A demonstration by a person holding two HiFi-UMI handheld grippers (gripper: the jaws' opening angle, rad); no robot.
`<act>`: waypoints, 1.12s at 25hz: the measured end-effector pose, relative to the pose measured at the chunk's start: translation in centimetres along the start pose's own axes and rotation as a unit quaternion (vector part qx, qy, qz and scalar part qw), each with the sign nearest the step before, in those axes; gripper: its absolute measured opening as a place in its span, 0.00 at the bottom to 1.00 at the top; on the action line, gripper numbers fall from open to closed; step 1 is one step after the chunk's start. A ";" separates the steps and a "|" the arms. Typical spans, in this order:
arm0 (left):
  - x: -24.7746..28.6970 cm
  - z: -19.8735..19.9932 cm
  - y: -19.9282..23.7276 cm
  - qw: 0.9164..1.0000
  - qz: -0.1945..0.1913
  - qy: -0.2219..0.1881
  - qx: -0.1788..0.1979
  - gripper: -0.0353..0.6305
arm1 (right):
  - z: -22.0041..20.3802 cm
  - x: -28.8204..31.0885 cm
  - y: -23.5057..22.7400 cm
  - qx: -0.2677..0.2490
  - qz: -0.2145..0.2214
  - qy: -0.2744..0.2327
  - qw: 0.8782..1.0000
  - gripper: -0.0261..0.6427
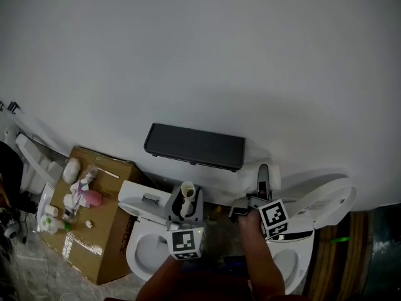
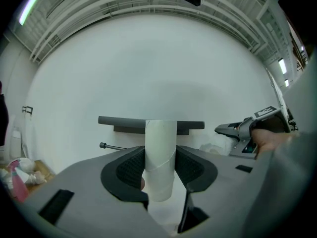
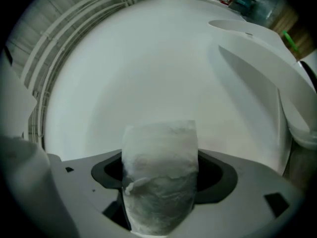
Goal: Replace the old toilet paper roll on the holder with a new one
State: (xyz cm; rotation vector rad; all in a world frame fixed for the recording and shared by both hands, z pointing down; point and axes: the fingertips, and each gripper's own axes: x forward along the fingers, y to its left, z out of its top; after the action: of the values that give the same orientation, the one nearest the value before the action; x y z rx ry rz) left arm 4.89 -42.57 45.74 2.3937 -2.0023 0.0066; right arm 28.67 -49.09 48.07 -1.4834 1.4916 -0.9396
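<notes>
My left gripper (image 1: 186,204) is shut on the old bare cardboard tube (image 1: 187,188), which stands upright between the jaws. In the left gripper view the tube (image 2: 160,157) hides the middle of the dark wall holder (image 2: 124,124), whose thin metal rod (image 2: 111,146) sticks out to the left. In the head view the holder (image 1: 194,146) hangs on the wall just above both grippers. My right gripper (image 1: 252,190) is shut on a new white roll in clear wrap (image 3: 158,182). That roll (image 1: 249,179) sits below the holder's right end.
A white toilet (image 1: 145,246) with its tank (image 1: 144,199) stands below the left gripper. A second toilet with a raised lid (image 1: 326,202) is at the right. A cardboard box (image 1: 100,243) with bottles on top stands at the left. The white wall (image 1: 200,55) fills the view ahead.
</notes>
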 end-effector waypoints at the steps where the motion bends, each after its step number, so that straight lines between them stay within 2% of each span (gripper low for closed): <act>1: 0.0 0.1 0.2 1.000 0.001 -0.002 0.000 0.34 | -0.1 0.4 -0.1 0.013 -0.003 -0.004 1.000 0.60; 11: 0.9 -0.5 2.8 1.000 0.019 0.003 0.008 0.34 | -3.1 3.2 -0.3 0.083 -0.008 -0.004 0.996 0.60; 16: 1.5 -0.4 3.6 1.000 0.028 0.004 -0.008 0.34 | -6.0 4.0 0.0 0.118 -0.003 0.019 0.993 0.60; 19: 1.4 -0.6 4.3 0.999 0.036 0.004 0.001 0.34 | -7.6 4.2 0.5 0.135 0.002 0.033 0.990 0.60; 23: 0.8 -1.2 6.0 0.998 0.056 0.008 0.003 0.34 | -10.0 4.7 1.4 0.145 0.013 0.051 0.988 0.60; 28: -0.3 -0.7 8.1 0.996 0.085 0.001 -0.011 0.34 | -12.9 4.8 2.5 0.171 0.021 0.066 0.983 0.60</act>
State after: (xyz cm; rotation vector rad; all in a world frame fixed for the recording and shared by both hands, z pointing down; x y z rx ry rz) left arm -3.17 -43.70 46.59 2.2034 -2.1858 -0.0096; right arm 15.92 -54.30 50.67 -1.1566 1.3655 -1.2198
